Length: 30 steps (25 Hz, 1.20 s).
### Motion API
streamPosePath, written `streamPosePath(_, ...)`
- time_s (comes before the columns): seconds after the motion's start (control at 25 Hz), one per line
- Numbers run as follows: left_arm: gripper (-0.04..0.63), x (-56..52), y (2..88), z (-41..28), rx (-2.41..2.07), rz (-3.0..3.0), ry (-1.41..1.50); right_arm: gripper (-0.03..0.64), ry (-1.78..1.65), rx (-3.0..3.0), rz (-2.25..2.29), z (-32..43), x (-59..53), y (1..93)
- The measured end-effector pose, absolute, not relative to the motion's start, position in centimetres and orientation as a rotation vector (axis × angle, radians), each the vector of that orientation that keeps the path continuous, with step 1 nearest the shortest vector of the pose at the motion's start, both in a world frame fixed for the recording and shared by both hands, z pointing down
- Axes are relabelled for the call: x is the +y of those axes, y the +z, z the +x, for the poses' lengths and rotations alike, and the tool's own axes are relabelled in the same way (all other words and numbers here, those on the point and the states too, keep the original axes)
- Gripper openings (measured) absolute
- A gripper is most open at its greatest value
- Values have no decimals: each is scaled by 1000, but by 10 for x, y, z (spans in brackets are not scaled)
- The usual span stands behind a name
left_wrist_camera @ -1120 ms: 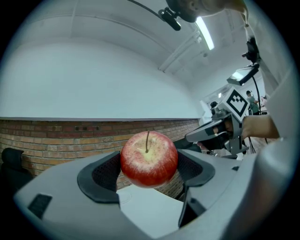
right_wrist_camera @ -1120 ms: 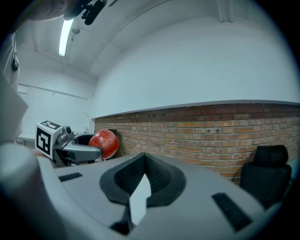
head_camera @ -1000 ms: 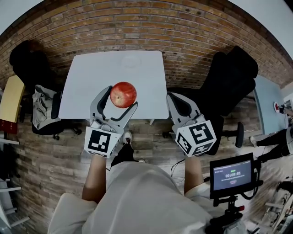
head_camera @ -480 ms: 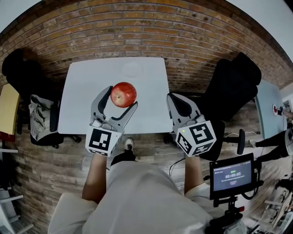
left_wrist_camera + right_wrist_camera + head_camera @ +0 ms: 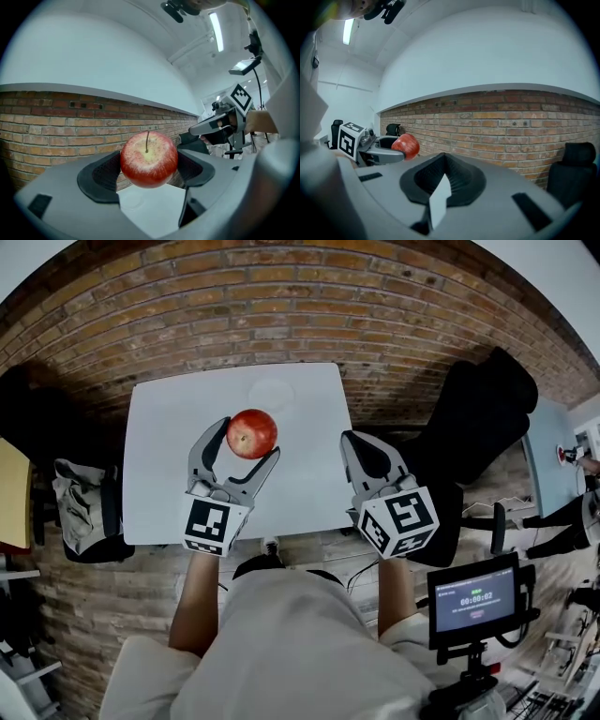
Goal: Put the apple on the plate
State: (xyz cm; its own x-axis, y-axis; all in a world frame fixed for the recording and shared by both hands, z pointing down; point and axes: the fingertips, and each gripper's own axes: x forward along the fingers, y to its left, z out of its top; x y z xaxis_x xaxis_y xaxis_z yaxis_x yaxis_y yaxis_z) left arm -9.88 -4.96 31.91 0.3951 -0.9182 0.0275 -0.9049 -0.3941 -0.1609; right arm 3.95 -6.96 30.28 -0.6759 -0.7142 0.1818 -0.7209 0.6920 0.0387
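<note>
Left gripper (image 5: 247, 440) grips apple (image 5: 252, 432); head view shows plate (image 5: 271, 393) on table (image 5: 159, 470) beyond.

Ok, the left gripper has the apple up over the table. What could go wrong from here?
1. The apple is round and held only at its sides by the left gripper, well above the table; a slip would likely drop it.
2. The plate is white on a white tabletop and barely stands out, so the apple could be set down beside it.
3. Released off-centre, the apple may roll off the shallow plate.
</note>
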Motion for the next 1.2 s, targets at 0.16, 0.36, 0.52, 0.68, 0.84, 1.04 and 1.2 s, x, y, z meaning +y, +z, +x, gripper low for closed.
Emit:
streamPosePath(0.16,383,-81,335,-121,1637,-2560,-184,3,73,-2686,1199,21,-92,314)
streamPosePath(0.36,383,-104,353,-135,1644,-2590,-235,3,99,-2659,1211,12,-100,326)
streamPosePath(0.52,383,-124,365,-142,1643,-2602,-297,3,107,-2641,1235,10,-111,332)
streamPosePath(0.68,383,-144,381,-146,1634,-2634,-365,3,127,-2620,1250,6,-123,340)
streamPosePath(0.84,383,-168,398,-144,1630,-2649,-427,3,149,-2616,1253,8,-139,347)
streamPosePath(1.04,383,-198,423,-146,1645,-2673,-493,3,178,-2615,1249,7,-155,357)
streamPosePath(1.2,383,-221,445,-148,1672,-2700,-542,3,202,-2610,1235,7,-167,364)
